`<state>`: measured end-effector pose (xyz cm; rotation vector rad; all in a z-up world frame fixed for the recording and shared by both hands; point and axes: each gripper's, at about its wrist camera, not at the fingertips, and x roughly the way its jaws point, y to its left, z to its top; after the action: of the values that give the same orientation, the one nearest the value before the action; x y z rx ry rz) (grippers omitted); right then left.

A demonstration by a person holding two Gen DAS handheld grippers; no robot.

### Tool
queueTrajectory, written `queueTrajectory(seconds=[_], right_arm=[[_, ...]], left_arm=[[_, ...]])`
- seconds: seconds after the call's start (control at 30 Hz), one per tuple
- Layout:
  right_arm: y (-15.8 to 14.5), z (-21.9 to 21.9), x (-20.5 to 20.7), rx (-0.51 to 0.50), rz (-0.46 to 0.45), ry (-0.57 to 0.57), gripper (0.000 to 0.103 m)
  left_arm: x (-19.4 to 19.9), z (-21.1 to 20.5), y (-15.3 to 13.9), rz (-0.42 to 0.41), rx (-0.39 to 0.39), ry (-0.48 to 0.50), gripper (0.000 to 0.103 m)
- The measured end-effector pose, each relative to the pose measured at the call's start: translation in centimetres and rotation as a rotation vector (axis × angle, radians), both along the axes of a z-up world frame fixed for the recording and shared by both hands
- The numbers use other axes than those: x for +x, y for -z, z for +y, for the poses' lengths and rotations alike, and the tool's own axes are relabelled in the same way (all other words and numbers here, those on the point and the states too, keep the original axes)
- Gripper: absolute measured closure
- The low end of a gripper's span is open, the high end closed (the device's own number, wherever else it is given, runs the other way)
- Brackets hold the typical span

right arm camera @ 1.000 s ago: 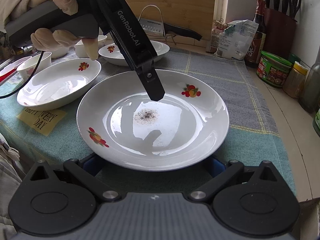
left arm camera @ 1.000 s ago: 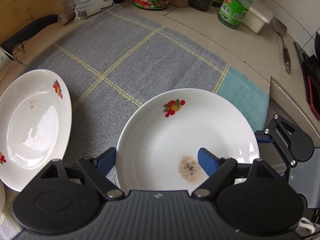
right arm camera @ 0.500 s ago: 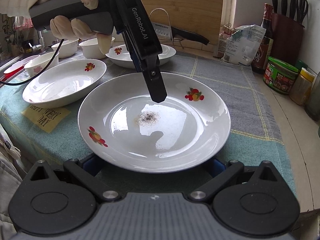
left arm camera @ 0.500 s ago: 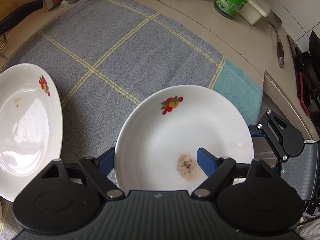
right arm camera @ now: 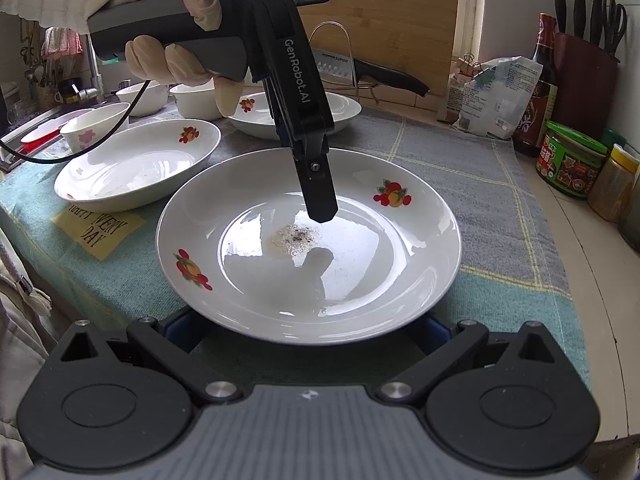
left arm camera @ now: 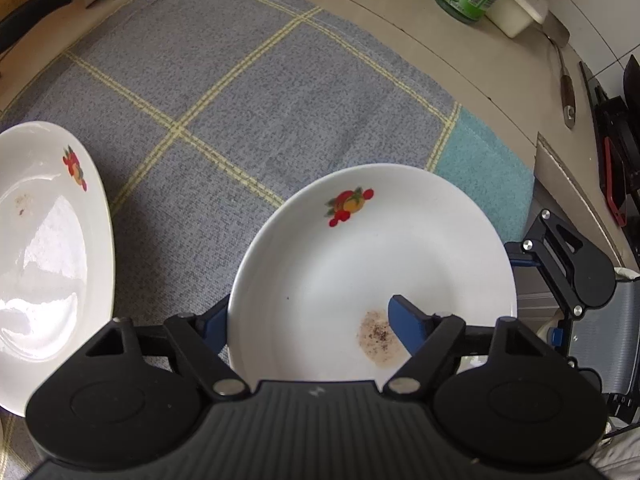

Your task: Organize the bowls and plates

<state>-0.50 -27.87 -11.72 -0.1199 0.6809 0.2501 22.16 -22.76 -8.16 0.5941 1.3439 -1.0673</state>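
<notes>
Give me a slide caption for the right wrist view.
Left claw grips the stained plate rim while the right claw waits beneath its near edge.

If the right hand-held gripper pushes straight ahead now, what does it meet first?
The right hand-held gripper would likely meet the speckled plate first: its near rim already sits between the open fingers. Beyond it stands the left hand-held gripper, one finger over the plate's inside.

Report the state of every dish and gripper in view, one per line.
stained plate: upright, speckled residue at its centre
left gripper: straddles the plate's rim, one finger inside; grip unclear
right gripper: open, fingers under the plate's near edge
second plate: upright on the cloth, faintly smeared
</notes>
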Motion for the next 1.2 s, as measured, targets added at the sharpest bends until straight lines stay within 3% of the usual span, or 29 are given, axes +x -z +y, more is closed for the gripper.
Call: queueTrajectory(seconds=[1.2], right_arm=[[-2.0, -0.9, 2.0, -0.037, 0.066, 0.010, 0.000]], left_arm=[[0.5, 0.1, -2.3, -0.028, -0.070, -0.009, 0.025]])
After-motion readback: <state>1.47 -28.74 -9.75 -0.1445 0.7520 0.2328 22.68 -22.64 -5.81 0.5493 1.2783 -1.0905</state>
